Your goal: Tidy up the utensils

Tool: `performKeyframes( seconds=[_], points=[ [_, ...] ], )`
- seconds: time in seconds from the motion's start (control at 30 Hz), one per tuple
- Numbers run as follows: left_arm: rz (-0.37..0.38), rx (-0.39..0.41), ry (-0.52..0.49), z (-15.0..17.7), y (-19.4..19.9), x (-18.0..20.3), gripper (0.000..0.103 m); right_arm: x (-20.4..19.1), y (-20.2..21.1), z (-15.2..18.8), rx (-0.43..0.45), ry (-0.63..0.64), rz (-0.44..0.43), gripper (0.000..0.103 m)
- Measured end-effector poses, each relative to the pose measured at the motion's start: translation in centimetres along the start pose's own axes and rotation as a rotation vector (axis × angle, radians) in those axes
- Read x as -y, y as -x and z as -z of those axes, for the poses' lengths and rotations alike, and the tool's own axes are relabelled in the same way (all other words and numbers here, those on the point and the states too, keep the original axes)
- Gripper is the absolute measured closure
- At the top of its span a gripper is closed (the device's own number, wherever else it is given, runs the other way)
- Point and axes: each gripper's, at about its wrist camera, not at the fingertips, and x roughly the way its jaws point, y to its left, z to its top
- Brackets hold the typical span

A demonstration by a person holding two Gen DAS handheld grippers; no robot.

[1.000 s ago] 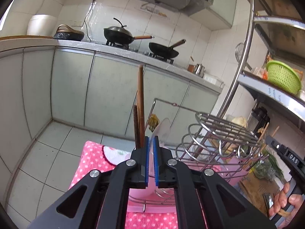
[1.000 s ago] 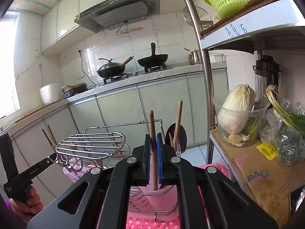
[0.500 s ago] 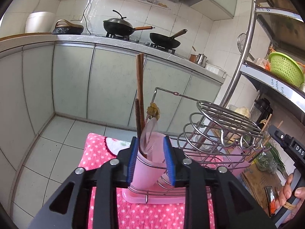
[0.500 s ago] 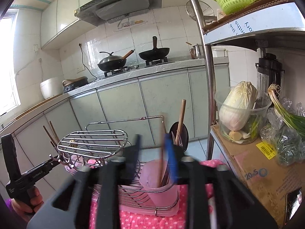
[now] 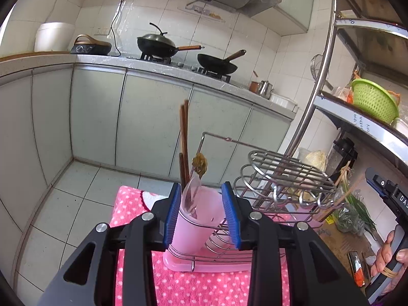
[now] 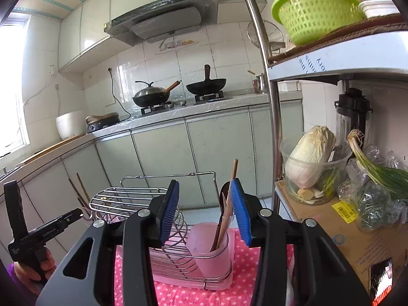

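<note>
A wire dish rack (image 5: 280, 178) stands in a pink tray (image 5: 204, 266) on a pink dotted cloth (image 5: 178, 288). At one end of the rack a pink cup (image 5: 196, 227) holds brown chopsticks (image 5: 183, 140) and a clear spoon (image 5: 190, 195). My left gripper (image 5: 202, 214) hovers just short of this cup; its jaws are opening, with nothing pressed between the pads. The other pink cup (image 6: 211, 250) holds wooden utensils (image 6: 233, 176) and a dark spoon (image 6: 224, 193). Above and in front of that cup my right gripper (image 6: 204, 211) stands open and empty.
A steel shelf pole (image 6: 270, 127) rises right of the rack. The shelf carries a cabbage in a clear bowl (image 6: 311, 163), green onions (image 6: 377, 176) and a cardboard box (image 6: 339, 232); a green basket (image 6: 316, 12) sits above. Cabinets and a counter with woks (image 5: 158, 46) lie beyond.
Both grippers went from shut to open, letting go of the chopsticks and the wooden utensil, which stay in their cups. Both have lifted and drawn back a little.
</note>
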Motion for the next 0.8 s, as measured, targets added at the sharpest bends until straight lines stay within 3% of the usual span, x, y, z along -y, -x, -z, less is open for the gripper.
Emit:
performKeyframes(
  seconds=[0.23, 0.33, 0.43, 0.8],
  points=[
    [0.008, 0.013, -0.018, 0.0, 2.0, 0.6, 0.059, -1.3, 2.2, 0.4, 0.025, 0.035, 0.002, 0.059],
    [0.012, 0.017, -0.026, 0.2, 3.0, 0.7, 0.058, -1.7, 3.0, 0.8, 0.024, 0.026, -0.014, 0.049],
    [0.022, 0.019, -0.045, 0.6, 4.1, 1.2, 0.057, -2.3, 3.6, 1.7, 0.015, 0.025, -0.024, 0.047],
    [0.02, -0.05, -0.082, 3.5, 5.6, 2.9, 0.048, -3.5, 3.8, 6.8, -0.089, -0.009, -0.035, 0.04]
  ],
)
